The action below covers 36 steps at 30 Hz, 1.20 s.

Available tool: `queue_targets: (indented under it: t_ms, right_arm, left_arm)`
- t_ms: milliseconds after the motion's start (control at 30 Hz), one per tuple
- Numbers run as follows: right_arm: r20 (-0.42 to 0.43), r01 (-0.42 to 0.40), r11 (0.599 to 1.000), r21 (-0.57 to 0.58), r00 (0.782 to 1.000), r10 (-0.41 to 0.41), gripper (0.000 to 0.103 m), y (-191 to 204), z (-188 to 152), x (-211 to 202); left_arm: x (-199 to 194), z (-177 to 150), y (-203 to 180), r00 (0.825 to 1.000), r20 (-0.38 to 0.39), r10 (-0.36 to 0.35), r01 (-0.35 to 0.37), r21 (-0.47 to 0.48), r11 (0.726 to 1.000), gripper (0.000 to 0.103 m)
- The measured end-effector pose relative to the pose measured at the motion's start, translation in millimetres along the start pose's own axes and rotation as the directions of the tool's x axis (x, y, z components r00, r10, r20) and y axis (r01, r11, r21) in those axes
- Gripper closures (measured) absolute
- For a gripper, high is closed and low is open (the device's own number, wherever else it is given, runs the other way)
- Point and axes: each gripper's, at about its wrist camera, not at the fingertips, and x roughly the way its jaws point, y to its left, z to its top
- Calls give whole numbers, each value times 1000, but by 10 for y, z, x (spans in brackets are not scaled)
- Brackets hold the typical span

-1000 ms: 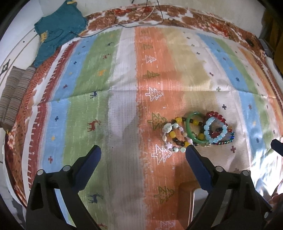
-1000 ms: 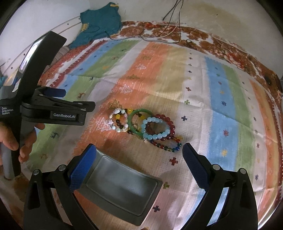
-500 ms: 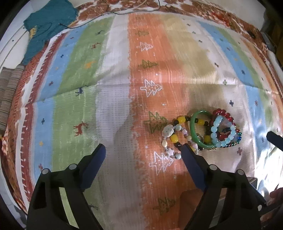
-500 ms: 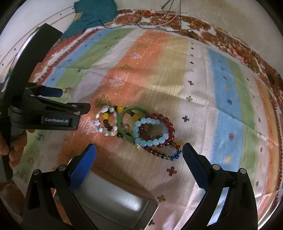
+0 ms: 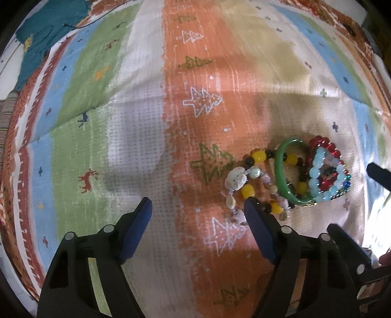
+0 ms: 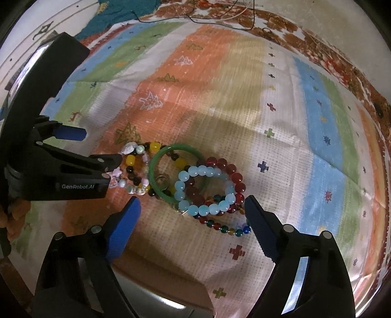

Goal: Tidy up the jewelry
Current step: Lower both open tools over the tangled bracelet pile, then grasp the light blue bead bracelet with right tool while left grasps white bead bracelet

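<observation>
A pile of bracelets lies on the striped cloth: a green bangle, a light blue bead bracelet, a red bead one, a multicolour bead one, a yellow-and-dark bead one and a shell one. My left gripper is open, its right finger touching the pile's left edge. My right gripper is open just in front of the pile. Both are empty.
A grey metal tray sits at the near edge under my right gripper. A teal garment and dark cables lie at the far end of the cloth. Striped fabric is at the far left.
Both grippers have moved forward and down toward the bracelet pile, which now looks larger. The left gripper's right finger has reached the pile's edge. The bracelets have not moved.
</observation>
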Motion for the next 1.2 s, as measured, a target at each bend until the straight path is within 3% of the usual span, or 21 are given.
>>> queue_targets:
  t_ms: [567,767,867,933,1033,1200]
  right_arm:
    - [-67,-1,999,-36,998,-2,47,112,165,355]
    - [-98,13,999,-36,995,-17,68,102,188,459]
    - [-99,13,999,-30,995,-15,73,88,194,472]
    - [-97,13,1000,-23,995,-15,82,80,201,463]
    - [-96,9,1000,-24,995,-11,86,78,207,461]
    - [-88,-3,1000,-10,996,2,89,56,207,397]
  left_arm:
    - [270,174,-121,999,-35,37,-36,40,999,43]
    - [312,190,-135,999,-31,35,-34,38,999,53]
    - [269,201,-152,999,-30,38,-37,44,998,59]
    - [254,221,-153,999,-27,42,-41,40,998,69]
    - [217,201,-104,998,-25,49,-48,24,999,82]
    - [204,236,-49,999,-17,35,-34,14,999,93]
